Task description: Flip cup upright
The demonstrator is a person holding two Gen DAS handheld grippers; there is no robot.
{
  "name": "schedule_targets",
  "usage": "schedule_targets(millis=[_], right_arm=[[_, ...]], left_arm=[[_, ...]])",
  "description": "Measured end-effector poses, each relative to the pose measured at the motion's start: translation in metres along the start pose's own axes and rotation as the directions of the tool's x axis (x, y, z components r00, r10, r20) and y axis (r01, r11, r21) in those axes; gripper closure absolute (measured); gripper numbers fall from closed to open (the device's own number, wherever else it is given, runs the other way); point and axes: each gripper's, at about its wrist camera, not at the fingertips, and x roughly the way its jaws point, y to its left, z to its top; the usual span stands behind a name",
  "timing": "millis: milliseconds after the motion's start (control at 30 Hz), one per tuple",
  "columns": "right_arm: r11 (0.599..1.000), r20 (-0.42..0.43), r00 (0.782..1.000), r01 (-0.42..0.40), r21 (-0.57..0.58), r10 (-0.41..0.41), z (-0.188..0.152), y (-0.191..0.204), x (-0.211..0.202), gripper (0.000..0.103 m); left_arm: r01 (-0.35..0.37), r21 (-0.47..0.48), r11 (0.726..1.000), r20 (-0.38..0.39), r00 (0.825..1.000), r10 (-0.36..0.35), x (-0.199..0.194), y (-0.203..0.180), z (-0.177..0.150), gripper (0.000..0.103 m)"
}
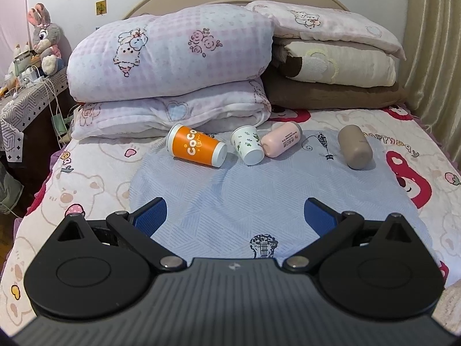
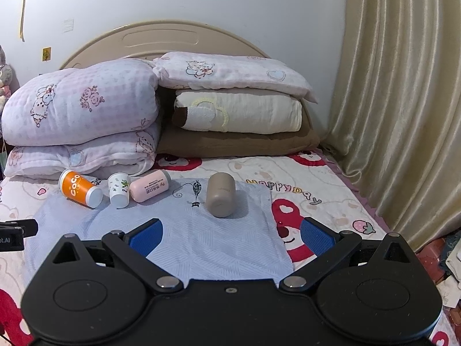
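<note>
Four cups on their sides in a row on a pale blue cloth (image 1: 230,201) spread over the bed: orange cup (image 1: 196,149), small white cup (image 1: 247,144), pink cup (image 1: 281,139), brown cup (image 1: 355,150). Left tongs (image 1: 234,216) and right tongs (image 2: 230,236) spread wide, grasping nothing, well short of the cups.

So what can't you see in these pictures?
- Orange CoCo cup, white cactus cup, pink cup, brown cup: they lie with bases toward both cameras, so their mouths and insides are hidden.
- Pink cup's label: too small to read in either view.
- Left tongs and right tongs: the hands holding them are behind the cameras.
- Plush bunny: cut off by the left edge in the right wrist view.
</note>
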Motion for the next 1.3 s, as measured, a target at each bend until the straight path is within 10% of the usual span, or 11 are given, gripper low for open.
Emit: schedule_targets(millis=[400,567,867,1133,1300], right_arm=[[1.000,-0.023,1.000,-0.021,-0.005,0.021,-0.002,0.000,0.006,0.000],[0.987,-0.039,0.987,-0.160,-0.020,0.159,0.006,-0.012,0.012,0.000],[0.866,-0.028,0.865,-0.500,0.008,0.500,0.037,-0.058,0.035,0.000],[0.838,-0.071,0.839,-0.526,0.143,0.539,0.040,-0.071,0.117,0.001],[0.864,-0.123,0.863,-0.461,0.202,0.490,0.035,-0.073,0.183,0.002]], left_arm=[[0.020,0.035,0.999,-0.041,0.999,-0.018,0.011,-0.003,0.005,0.000],[0.101,0.111,0.989,-0.090,0.992,-0.091,0.021,-0.011,0.034,0.000],[0.254,0.159,0.954,-0.093,0.966,-0.241,0.029,-0.031,0.089,0.000],[0.312,0.190,0.931,-0.123,0.948,-0.293,0.090,-0.077,0.119,0.000],[0.345,0.129,0.930,-0.143,0.934,-0.327,0.149,-0.103,0.122,0.000]])
